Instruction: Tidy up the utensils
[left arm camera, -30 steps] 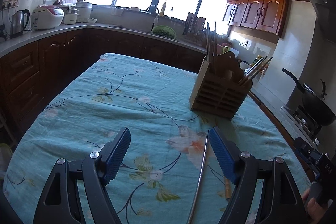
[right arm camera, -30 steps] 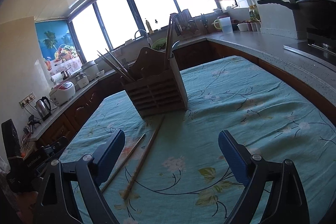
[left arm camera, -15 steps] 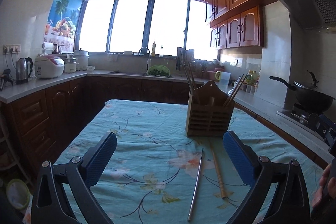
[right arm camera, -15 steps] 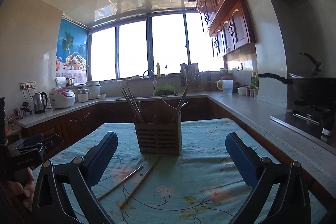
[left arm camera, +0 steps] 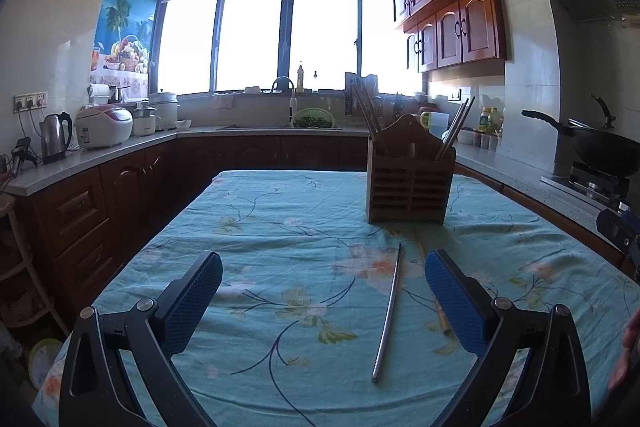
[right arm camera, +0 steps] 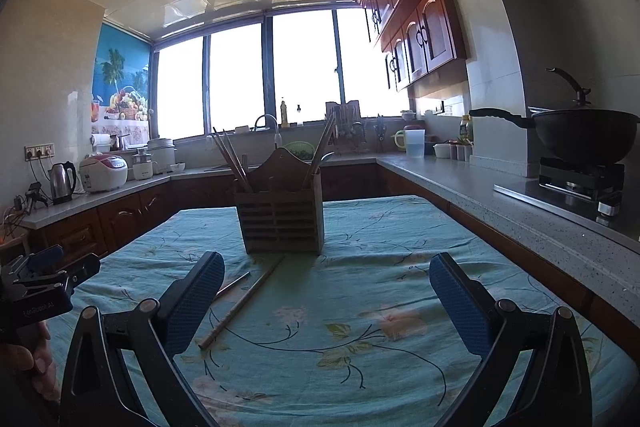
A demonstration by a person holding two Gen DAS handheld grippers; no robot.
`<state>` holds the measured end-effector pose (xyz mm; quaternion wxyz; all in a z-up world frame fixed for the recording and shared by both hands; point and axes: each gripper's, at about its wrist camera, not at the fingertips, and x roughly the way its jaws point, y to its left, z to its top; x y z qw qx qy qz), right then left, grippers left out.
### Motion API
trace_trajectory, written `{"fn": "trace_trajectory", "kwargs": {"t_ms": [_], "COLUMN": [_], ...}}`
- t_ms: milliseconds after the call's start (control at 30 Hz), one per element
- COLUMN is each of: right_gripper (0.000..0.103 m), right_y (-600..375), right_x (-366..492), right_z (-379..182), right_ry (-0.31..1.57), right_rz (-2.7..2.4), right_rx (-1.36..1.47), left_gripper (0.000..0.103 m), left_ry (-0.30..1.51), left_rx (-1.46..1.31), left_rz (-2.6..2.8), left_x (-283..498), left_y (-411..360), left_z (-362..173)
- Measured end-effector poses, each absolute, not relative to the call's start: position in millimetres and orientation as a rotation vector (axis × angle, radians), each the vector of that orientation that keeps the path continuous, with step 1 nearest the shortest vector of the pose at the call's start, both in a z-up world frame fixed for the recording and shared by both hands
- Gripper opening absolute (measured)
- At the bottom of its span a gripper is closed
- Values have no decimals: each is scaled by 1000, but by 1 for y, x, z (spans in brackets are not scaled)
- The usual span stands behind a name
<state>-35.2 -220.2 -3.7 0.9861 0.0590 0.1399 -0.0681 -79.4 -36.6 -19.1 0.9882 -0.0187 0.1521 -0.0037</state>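
Observation:
A slatted wooden utensil holder [left arm camera: 409,183] [right arm camera: 280,221] stands on the table with chopsticks poking out of both end slots. In front of it lie a steel chopstick [left arm camera: 388,311] [right arm camera: 234,284] and a wooden chopstick [left arm camera: 443,323] [right arm camera: 242,303]. My left gripper [left arm camera: 323,297] is open above the cloth, and the steel chopstick lies between its fingers without touching them. My right gripper [right arm camera: 326,297] is open too, with nothing between its fingers; both loose chopsticks lie beside its left finger.
A teal floral tablecloth [left arm camera: 280,227] covers the table. Wooden counters run around it, with a kettle [left arm camera: 56,137] and rice cooker [left arm camera: 105,126] on the left and a black wok [right arm camera: 586,133] on a stove at right. The other hand-held gripper [right arm camera: 36,287] shows at left.
Both grippers' jaws have widened. Both views have levelled out and pulled back from the holder, so the table and chopsticks now sit lower in each view.

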Motion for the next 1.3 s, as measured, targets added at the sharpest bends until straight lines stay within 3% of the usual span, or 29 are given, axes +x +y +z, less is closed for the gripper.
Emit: {"fn": "trace_trajectory", "kwargs": {"t_ms": [1300], "right_gripper": [103], "right_y": [-219], "right_x": [-43], "right_z": [-11], "right_ry": [300], "right_rz": [-121], "right_rx": [148], "left_gripper": [102], "left_ry": [320], "left_rx": [1], "left_rz": [14], "left_x": [-92], "left_y": [-33], "left_z": [-26]}}
